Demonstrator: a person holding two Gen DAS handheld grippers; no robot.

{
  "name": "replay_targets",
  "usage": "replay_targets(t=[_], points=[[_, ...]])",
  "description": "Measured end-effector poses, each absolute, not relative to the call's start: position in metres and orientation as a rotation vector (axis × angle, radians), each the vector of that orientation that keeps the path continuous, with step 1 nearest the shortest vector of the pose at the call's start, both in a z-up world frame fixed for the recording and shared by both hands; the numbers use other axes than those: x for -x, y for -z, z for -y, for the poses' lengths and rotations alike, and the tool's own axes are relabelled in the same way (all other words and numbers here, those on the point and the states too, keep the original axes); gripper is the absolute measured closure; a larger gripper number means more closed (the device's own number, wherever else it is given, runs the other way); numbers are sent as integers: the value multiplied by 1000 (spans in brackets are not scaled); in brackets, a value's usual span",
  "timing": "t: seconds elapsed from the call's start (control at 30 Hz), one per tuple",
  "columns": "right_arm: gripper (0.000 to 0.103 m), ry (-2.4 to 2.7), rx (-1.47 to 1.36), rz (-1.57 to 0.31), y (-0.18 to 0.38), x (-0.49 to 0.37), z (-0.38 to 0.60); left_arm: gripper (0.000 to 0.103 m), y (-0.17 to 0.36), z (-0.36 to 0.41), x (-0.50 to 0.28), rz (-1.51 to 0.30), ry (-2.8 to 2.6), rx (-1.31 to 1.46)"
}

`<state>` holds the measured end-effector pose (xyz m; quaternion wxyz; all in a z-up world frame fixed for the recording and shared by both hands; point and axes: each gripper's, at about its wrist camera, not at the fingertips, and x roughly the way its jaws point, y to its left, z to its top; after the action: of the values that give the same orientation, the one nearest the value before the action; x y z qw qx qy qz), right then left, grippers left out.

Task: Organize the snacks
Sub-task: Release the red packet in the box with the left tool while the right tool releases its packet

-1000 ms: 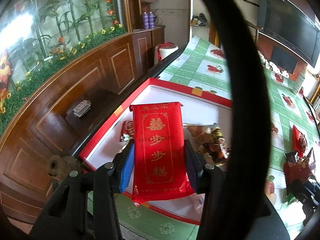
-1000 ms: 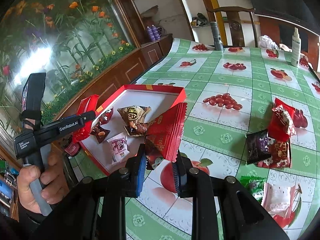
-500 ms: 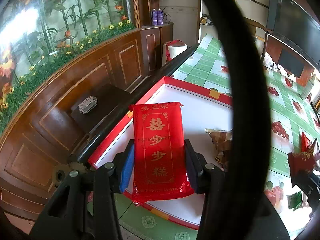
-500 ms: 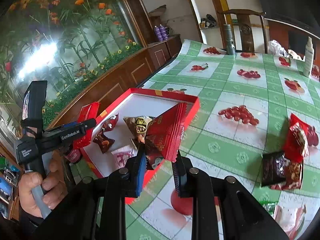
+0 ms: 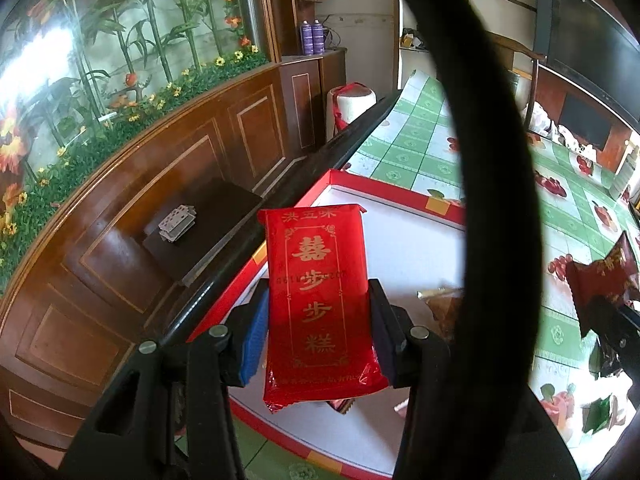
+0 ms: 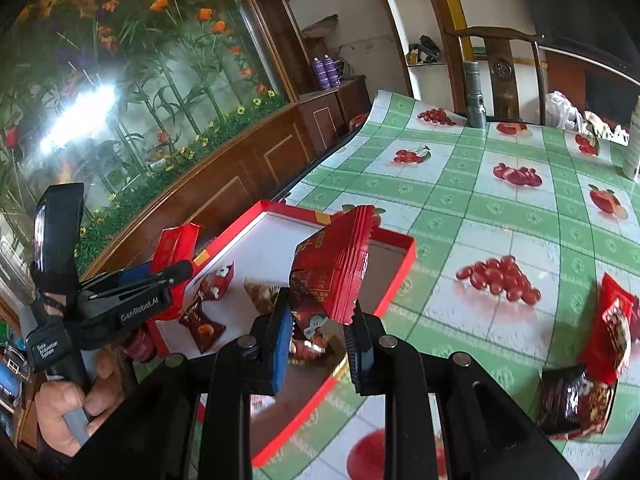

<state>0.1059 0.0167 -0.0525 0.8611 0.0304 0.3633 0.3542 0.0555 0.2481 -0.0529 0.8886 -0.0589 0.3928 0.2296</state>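
At the far left, my left hand [image 6: 68,404] wraps the grey handle of my left gripper [image 5: 318,336], and its blue-padded jaws are clenched on a flat red foil packet printed with gold characters [image 5: 318,300]. The packet stands lengthwise between the pads, its top end pointing away from me, and it hangs over the near left part of the shallow red-rimmed box with a white floor [image 5: 400,200]. Seen from my other hand, that same packet [image 6: 174,242] pokes up past the box's left rim.

Inside the box lie a few small snacks: a white wrapped sweet with red print [image 6: 218,280], a dark red wrapped candy [image 6: 202,326] and a brown crinkled packet [image 6: 262,292].

Further right, my right gripper [image 6: 320,334] is nearly closed and grasps a stack of red zigzag-edged sachets [image 6: 340,264] by its lower corner. The stack tilts up and to the right, hanging above the box's near right side.

The box sits on a green-and-white checked tablecloth printed with fruit [image 6: 480,208]. At the far right on the cloth, well apart from the box, lie a red snack bag [image 6: 612,328] and a dark brown snack bag [image 6: 572,404], touching each other.
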Motion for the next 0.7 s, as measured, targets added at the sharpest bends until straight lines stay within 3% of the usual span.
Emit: replay_targets(t=[0.7], points=[[80, -730, -56, -844, 80, -152, -50, 55, 58, -252, -107, -862, -441, 89]])
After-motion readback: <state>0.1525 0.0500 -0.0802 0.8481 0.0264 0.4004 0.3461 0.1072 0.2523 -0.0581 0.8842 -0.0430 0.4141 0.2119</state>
